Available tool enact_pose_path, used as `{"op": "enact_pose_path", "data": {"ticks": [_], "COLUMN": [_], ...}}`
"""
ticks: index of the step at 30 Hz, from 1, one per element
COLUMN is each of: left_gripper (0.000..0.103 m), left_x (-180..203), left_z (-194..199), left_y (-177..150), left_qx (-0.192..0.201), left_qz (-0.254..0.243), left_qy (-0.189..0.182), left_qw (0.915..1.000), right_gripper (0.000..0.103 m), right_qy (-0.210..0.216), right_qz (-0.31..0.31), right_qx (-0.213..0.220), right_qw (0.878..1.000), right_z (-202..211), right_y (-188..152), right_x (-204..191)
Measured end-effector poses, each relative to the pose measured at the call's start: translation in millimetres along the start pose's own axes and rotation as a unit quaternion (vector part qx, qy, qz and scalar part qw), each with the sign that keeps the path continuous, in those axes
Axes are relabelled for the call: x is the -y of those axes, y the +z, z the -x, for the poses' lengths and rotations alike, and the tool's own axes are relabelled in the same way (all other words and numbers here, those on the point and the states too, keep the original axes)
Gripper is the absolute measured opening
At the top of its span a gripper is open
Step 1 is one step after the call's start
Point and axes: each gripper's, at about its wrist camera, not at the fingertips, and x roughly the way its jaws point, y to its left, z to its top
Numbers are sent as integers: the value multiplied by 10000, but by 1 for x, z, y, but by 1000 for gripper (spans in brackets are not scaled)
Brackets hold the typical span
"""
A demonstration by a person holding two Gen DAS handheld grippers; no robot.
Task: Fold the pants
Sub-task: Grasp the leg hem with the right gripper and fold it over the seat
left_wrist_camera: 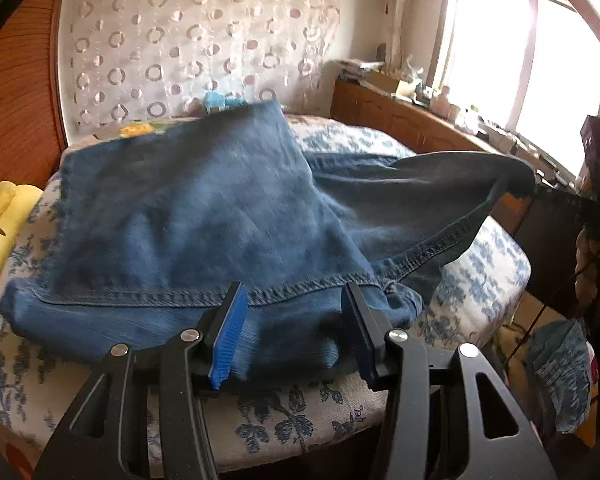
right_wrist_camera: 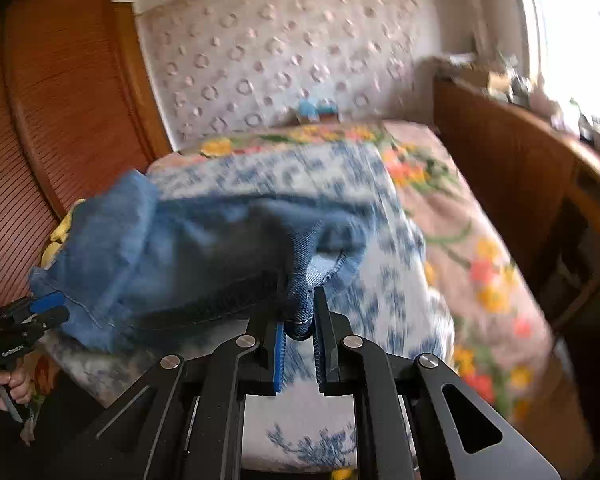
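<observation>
Meanwhile, my right tongs (right_wrist_camera: 300,316) pinch a corner of the pants (left_wrist_camera: 188,216) to draw it across, while my left tongs (left_wrist_camera: 296,300) gape, released, over them on the bed (left_wrist_camera: 300,412).

The left tongs (left_wrist_camera: 296,300) stand with jaws spread wide. The right tongs (right_wrist_camera: 300,320) are pinched nearly together, clamping a bunch of denim.
</observation>
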Motion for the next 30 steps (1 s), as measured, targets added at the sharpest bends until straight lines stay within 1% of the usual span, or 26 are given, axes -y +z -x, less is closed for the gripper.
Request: {"op": "enact_pose_path", "data": {"ticks": [4,7,13,18,21,23,24,25,26,27,30], "left_gripper": [50,50,50,50,50,50,50,50,50,50,50], "left_x": [-7,-13,-27,-42,-50,-55,-58,-59,-61,-61,-64], "left_z": [14,25,45,54,57,57,58,57,57,56,54], "left_y": [6,8,9,6,3,1,0,0,-1,-1,-1], "left_qx": [144,267,461,528,540,531,521,511,503,496,477], "left_qz": [85,128,245,361,438,493,508,520,520,518,531], "left_qy": [46,100,196,306,361,376,382,387,386,389,386], "left_qw": [9998,9995,9984,9975,9969,9967,9966,9966,9966,9967,9967], "right_gripper": [11,11,11,11,11,11,16,23,28,35,37], "right_qy": [58,185,635,1279,1644,1856,1937,1926,1851,1778,1755], "right_qz": [486,797,1423,1762,1943,1965,2002,2044,2058,2045,2003], "right_qx": [290,486,736,688,508,275,118,43,26,7,-38], "right_qw": [9984,9955,9850,9736,9657,9624,9603,9598,9609,9626,9639], "right_z": [21,32,33,14,0,-13,-20,-24,-26,-29,-30], "right_y": [29,49,78,95,98,97,96,93,93,93,94], "right_x": [-26,-49,-114,-169,-200,-212,-218,-218,-217,-215,-215]}}
